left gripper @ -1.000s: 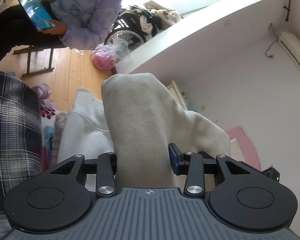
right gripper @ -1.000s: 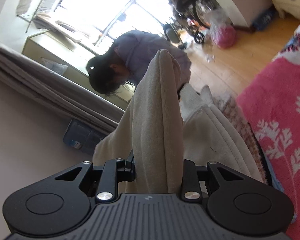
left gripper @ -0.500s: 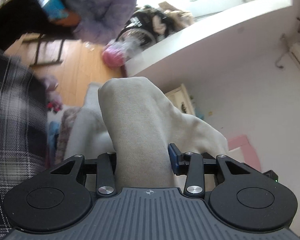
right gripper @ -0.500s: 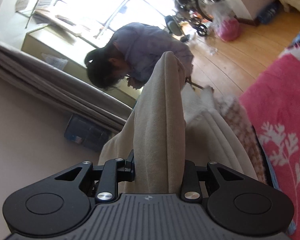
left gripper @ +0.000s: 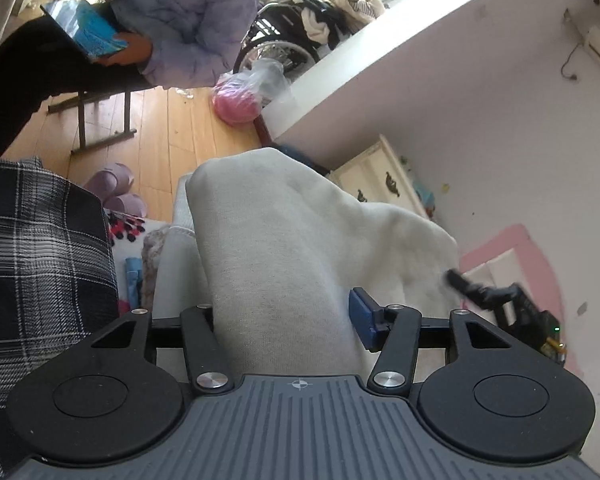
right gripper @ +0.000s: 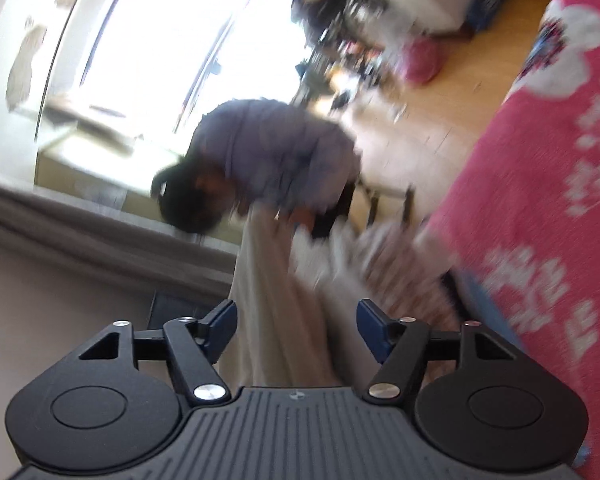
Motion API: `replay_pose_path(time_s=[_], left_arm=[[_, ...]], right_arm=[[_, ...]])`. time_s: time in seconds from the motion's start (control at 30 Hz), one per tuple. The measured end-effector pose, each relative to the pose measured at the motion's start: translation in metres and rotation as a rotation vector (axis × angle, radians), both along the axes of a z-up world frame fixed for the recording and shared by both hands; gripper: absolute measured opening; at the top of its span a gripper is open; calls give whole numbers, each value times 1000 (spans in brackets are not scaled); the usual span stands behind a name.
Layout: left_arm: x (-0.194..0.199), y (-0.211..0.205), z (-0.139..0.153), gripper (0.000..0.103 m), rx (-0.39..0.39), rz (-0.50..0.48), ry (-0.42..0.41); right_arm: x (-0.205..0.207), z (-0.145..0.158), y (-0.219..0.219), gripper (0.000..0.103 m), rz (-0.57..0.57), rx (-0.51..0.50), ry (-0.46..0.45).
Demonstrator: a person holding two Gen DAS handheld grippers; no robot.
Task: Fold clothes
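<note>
We hold the soft, thick, limp cream garment (left gripper: 284,264) bunched in our left tongs (left gripper: 284,320), while our right tongs (right gripper: 296,324) stand wide around its draping edge, so a seam suits gripping best

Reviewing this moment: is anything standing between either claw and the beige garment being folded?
Nothing visible does. The beige garment already lies between the left claw fingers, which are closed against it. In the right wrist view the cloth runs through the right claw, whose fingers stand apart; that view is blurred.
</note>
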State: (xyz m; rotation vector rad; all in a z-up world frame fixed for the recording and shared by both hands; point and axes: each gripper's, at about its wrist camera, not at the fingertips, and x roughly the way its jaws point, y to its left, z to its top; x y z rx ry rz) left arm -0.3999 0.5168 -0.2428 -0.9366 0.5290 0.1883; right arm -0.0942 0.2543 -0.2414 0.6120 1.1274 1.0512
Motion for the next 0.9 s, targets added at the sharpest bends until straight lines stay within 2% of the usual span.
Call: replay_pose_path(time_s=[0.07,0.17,0.27,0.33,0.37,0.4,0.47,0.5,0.53,0.57,0.67,0.73,0.8,0.9], left_arm=[[-4,-2,2,54,-2,4,1],[-4,-2,-3,59,-28,11,-8],[6,6,-10,60,-77,38,39],[10,10,-12,60,-102,47,88],[11,11,-11,60,-103,42,100],[12,11,-9,60,-90,37,112],[14,9,-6,61,-59,30,135],[15,7,-5,61,-42,30,146],[16,5,-3,61,-23,31,156],[18,2,-2,62,-2,28,160],[20,-2,-1,62,44,22,170],[19,2,-2,62,42,8,175],[15,6,1,62,39,-1,175],[-3,13,14,62,71,49,148]], right_arm=[[3,9,-18,70,-50,8,-20],[-10,24,-41,70,-74,-19,-97],[-36,32,-58,69,-83,-75,-179],[-60,43,-63,65,-84,-117,-287],[-80,50,-59,63,-54,-141,-382],[-104,59,-52,56,-9,-166,-496],[-151,68,-29,50,82,-210,-704],[-173,68,-16,46,130,-223,-781],[-187,64,-4,44,171,-232,-809],[-193,55,7,39,198,-260,-807],[-195,15,33,38,224,-377,-765],[-184,2,29,38,187,-348,-684],[-173,1,24,37,158,-311,-611],[-170,5,25,37,149,-316,-603]])
